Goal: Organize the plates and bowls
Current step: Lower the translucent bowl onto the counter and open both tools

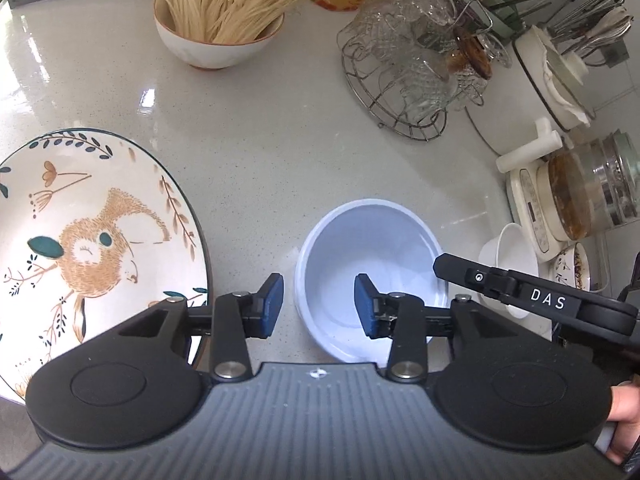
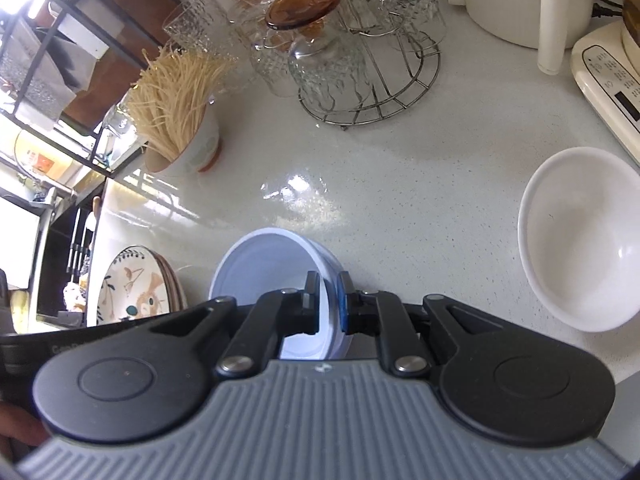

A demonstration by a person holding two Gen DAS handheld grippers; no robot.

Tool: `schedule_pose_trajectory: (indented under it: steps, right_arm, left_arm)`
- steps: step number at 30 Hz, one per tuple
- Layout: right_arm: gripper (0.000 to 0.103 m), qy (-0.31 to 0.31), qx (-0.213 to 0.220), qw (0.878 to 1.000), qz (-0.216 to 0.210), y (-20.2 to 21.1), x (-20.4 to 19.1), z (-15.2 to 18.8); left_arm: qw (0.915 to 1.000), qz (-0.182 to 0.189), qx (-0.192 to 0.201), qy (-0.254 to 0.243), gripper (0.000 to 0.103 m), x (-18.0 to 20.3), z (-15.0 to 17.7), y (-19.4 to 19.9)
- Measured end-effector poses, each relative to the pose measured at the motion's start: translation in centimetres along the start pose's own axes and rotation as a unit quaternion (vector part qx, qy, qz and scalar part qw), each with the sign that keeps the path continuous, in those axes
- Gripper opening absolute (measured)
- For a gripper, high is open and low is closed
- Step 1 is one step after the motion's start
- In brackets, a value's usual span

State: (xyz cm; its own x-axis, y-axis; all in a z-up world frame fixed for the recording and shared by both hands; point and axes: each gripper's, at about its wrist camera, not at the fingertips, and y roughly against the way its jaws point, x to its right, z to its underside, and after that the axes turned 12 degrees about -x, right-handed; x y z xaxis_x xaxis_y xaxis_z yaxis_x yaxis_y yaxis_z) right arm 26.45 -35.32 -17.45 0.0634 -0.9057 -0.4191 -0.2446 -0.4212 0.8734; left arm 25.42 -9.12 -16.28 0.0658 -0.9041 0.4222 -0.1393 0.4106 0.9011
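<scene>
1. Ribbed grey housings fill the foreground of both wrist views; ahead of one, the right gripper (image 2: 329,304) is clamped narrow on the near wall of the pale blue bowl (image 2: 276,276), one pad inside the rim, one outside.
2. Beside it, the left gripper (image 1: 319,306) stands part open, its blue pads (image 1: 273,306) apart and pressing on nothing, with that bowl's left rim between them and untouched.
3. Judged from this, the bowl's weight is carried by the right side alone; a one-wall pinch lets a bowl swing, so it should be kept level and moved slowly.
4. Left of the blue bowl, the rabbit-pattern plates (image 1: 96,248) lie stacked; the left gripper ought to stay clear of their rim.
5. Right of it sits the white bowl (image 2: 580,240), upright on the pale counter (image 2: 400,184) and the likely nesting partner; lowering squarely over its centre would avoid a chipped rim.
6. Farther back, a noodle-filled bowl (image 1: 218,36) and a wire rack of glasses (image 1: 408,76) leave little room for a wide swing.
</scene>
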Motion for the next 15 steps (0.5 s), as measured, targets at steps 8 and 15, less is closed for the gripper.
schedule_pose_trajectory:
  steps: [8,15]
  right_arm:
    - [0.016,0.002,0.022,0.999,0.033,0.45,-0.07,-0.02]
    - [0.045,-0.006,0.008,1.0,0.005,-0.06,0.48,0.43]
  left_arm:
    - [0.9999,-0.005,0.017,0.001,0.044,-0.29,0.11,-0.13]
    - [0.9997,-0.01,0.022,-0.002,0.043,-0.44,0.32,-0.43]
